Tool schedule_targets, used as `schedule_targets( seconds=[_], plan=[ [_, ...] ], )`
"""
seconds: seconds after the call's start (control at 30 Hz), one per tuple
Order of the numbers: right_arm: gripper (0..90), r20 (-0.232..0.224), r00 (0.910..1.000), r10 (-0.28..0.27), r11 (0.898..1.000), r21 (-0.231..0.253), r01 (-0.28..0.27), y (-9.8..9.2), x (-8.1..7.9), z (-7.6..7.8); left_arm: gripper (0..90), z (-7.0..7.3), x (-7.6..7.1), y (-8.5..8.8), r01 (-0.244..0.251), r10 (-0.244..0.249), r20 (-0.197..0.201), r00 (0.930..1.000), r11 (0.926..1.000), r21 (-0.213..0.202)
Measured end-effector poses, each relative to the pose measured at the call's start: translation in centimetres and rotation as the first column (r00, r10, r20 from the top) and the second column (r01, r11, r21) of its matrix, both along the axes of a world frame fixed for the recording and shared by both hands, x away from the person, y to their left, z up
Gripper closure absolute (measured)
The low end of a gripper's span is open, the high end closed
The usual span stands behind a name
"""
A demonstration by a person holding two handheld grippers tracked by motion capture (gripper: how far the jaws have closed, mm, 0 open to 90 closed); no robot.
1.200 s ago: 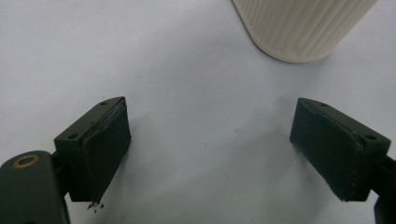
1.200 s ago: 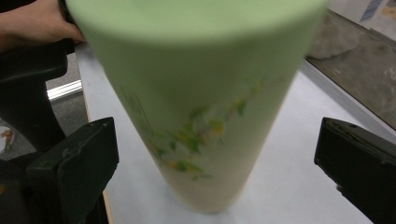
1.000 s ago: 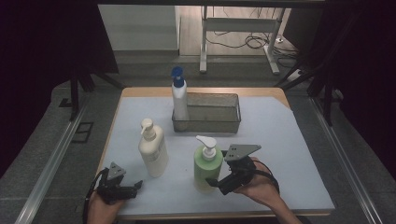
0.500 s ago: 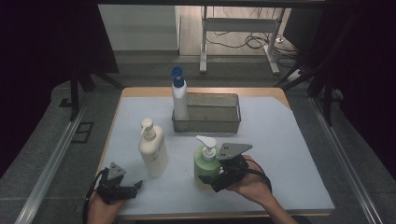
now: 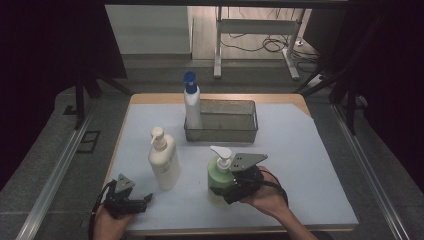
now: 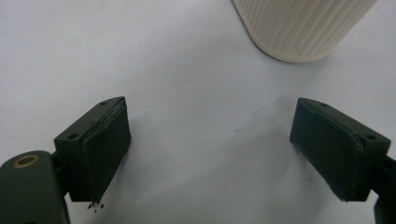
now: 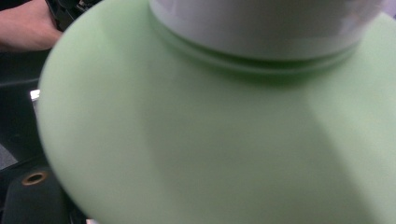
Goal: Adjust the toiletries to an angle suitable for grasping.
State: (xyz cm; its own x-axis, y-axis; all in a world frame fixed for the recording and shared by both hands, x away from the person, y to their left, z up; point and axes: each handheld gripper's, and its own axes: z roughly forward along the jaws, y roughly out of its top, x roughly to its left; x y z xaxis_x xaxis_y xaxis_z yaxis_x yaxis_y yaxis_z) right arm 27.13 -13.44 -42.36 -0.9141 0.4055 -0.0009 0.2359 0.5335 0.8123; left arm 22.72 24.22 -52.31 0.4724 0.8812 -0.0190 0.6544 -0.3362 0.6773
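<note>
A green pump bottle [image 5: 219, 179] with a white pump stands upright near the front of the table. My right gripper [image 5: 223, 193] reaches in from the right, its jaws set wide around the bottle's lower body. They have just been closing, and I see no pad pressing on it. The bottle's green shoulder [image 7: 210, 140] looms close up in the right gripper view. My left gripper [image 5: 142, 200] rests at the front left, open and holding nothing [image 6: 224, 149]. Just beyond its jaws stands a cream pump bottle [image 5: 164, 162], whose ribbed base [image 6: 299, 28] shows in the left gripper view.
A white bottle with a blue cap [image 5: 192, 107] stands at the left end of a grey mesh basket [image 5: 222, 134] at the back middle. A pale blue mat [image 5: 300, 165] covers the table. The person's other hand [image 7: 23, 28] shows beyond the green bottle.
My right gripper has moved left, up to the green bottle, which now sits between its jaws. The left gripper and the other bottles have stayed put.
</note>
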Motion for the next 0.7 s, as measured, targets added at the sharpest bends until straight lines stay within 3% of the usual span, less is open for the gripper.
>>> schedule_targets(
  seconds=[0.47, 0.7],
  plan=[
    [11.7, 0.006, 0.9997, -0.022, 0.999, -0.029, 0.022, -0.15, -0.12, 0.47, 12.4, 0.01, 0.0, 0.0, 0.0, 0.0, -0.001, 1.0, 1.0, 0.001],
    [11.9, -0.02, 0.9983, -0.055, 0.998, -0.017, 0.055, -0.62, 0.51, 1.04, 12.3, -0.01, 0.01, 0.0, -0.001, 0.001, 0.001, 1.0, 1.0, -0.001]
  ],
)
